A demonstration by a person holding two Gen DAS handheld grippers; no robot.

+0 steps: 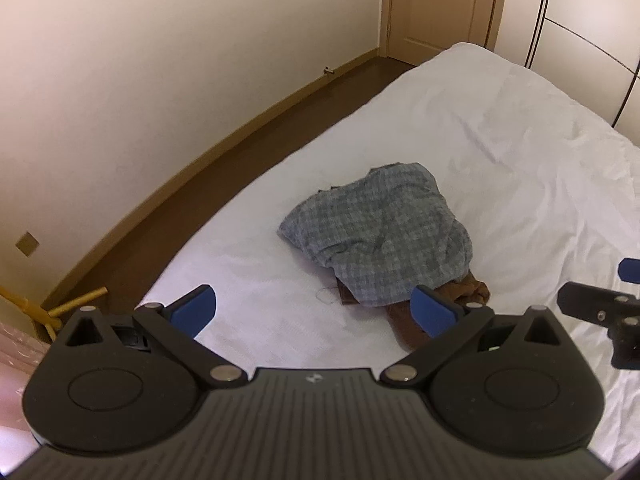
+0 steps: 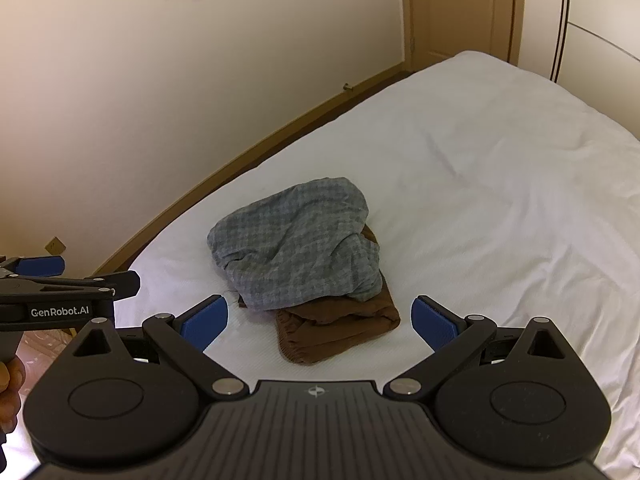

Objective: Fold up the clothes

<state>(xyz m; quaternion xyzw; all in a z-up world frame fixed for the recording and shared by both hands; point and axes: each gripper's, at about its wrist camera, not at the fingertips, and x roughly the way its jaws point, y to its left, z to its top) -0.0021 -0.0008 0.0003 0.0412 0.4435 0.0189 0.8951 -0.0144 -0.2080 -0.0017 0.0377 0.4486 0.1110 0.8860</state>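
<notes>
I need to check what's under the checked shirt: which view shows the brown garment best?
The right wrist view: the brown garment spreads out in front of the checked shirt. In the left wrist view only a strip shows, behind a claw finger.

Checked garment (image 2: 296,240) heaped on ribbed garment (image 2: 340,336), both on bed (image 2: 500,184); wall (image 2: 160,100) left of bed.

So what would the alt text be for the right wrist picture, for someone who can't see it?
A crumpled blue-grey checked garment lies on top of a brown garment on a white bed, with the open right gripper above them holding nothing. The left gripper shows at the left edge, and a closed door stands beyond the bed.
</notes>
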